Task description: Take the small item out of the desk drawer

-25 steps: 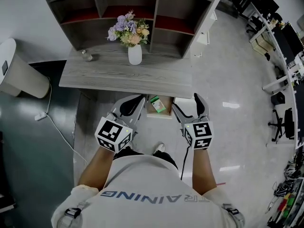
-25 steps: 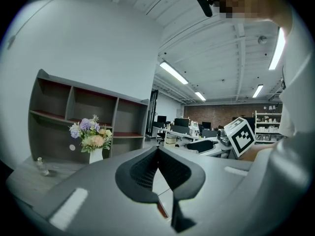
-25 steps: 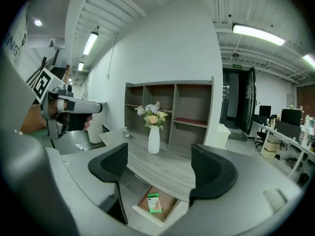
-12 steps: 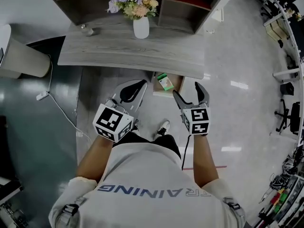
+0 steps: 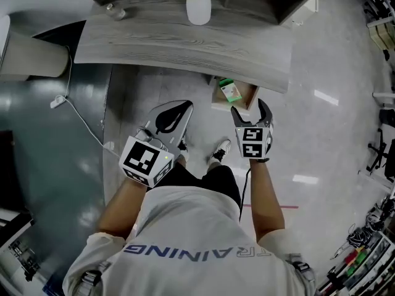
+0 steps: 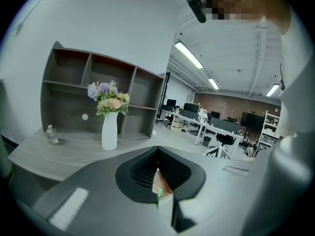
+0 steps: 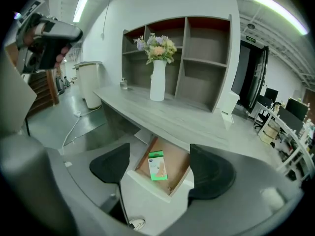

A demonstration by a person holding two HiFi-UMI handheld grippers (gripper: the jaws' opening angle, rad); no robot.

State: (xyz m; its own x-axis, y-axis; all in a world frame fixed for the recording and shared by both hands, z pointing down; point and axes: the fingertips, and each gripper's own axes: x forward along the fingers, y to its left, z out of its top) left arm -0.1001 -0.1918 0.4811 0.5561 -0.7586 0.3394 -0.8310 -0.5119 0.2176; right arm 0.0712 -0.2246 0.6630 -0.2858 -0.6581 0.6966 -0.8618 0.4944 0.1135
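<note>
A small green-and-white box (image 5: pixel 229 91) lies in the open wooden drawer (image 5: pixel 245 96) under the grey desk (image 5: pixel 185 39). My right gripper (image 5: pixel 250 111) hovers at the drawer's front edge, just short of the box. Its jaws are closing from wide apart with nothing between them. In the right gripper view the box (image 7: pixel 157 166) lies flat on the drawer floor, framed by the right gripper (image 7: pixel 160 169), above the drawer's white front (image 7: pixel 147 187). My left gripper (image 5: pixel 171 113) is shut and held left of the drawer. In its own view the left gripper (image 6: pixel 158 181) shows only a sliver of the box (image 6: pixel 162 194).
On the desktop stand a white vase of flowers (image 5: pixel 199 8) and a small glass bottle (image 5: pixel 114 10). A pale round bin (image 5: pixel 28 54) stands at the desk's left end, with a white cable (image 5: pixel 80 125) on the floor. The person's feet (image 5: pixel 221 150) are below the drawer.
The person has stepped closer and leaned over the desk. The right gripper has come from the drawer's right side to its front edge. The left gripper stays shut beside it.
</note>
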